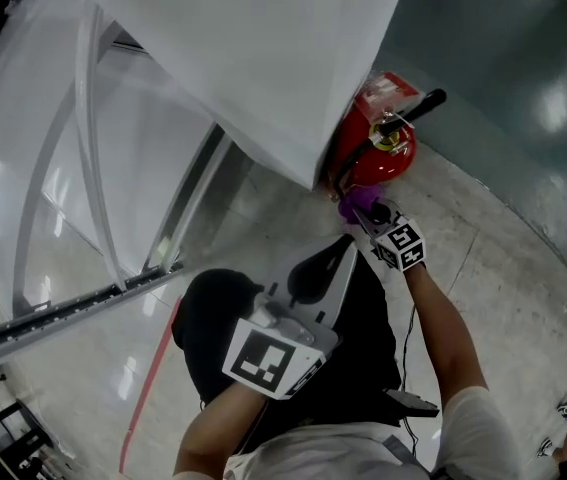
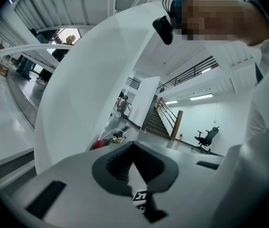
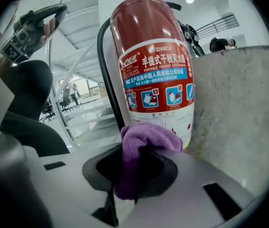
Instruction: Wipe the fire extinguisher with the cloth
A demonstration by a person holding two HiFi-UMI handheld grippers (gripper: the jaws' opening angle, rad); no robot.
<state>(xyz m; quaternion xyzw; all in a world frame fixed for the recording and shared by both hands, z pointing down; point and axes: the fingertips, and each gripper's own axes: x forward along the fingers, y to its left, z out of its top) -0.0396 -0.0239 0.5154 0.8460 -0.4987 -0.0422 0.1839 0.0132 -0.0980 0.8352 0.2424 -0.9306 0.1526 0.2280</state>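
The fire extinguisher (image 1: 381, 156), a red cylinder with a black handle (image 1: 420, 105) on top, is seen standing on the speckled floor (image 1: 483, 268), tucked just beside the edge of a large white panel (image 1: 263, 58). In the right gripper view the fire extinguisher (image 3: 151, 56) fills the middle of the picture, upright. A red and white printed label (image 3: 159, 87) is wrapped round its body and a black hose (image 3: 105, 75) is run down its left side. A purple cloth (image 3: 146, 139) is pinched between the jaws of the right gripper (image 3: 136, 172). It is bunched above the jaws and appears to be held against the lower white band of the label, though contact cannot be confirmed. From the head view the same cloth (image 1: 356, 201) is seen at the tip of the right gripper (image 1: 365, 214), low on the near side of the cylinder. The left gripper (image 1: 341, 253) is held well back from the extinguisher, close to the person's body and above dark trousers (image 1: 213, 318). Its jaws are pressed together at the tips with nothing gripped, as is shown in the left gripper view, where the left gripper (image 2: 133, 150) is pointed past the white panel (image 2: 87, 94) toward a distant staircase (image 2: 162, 122).
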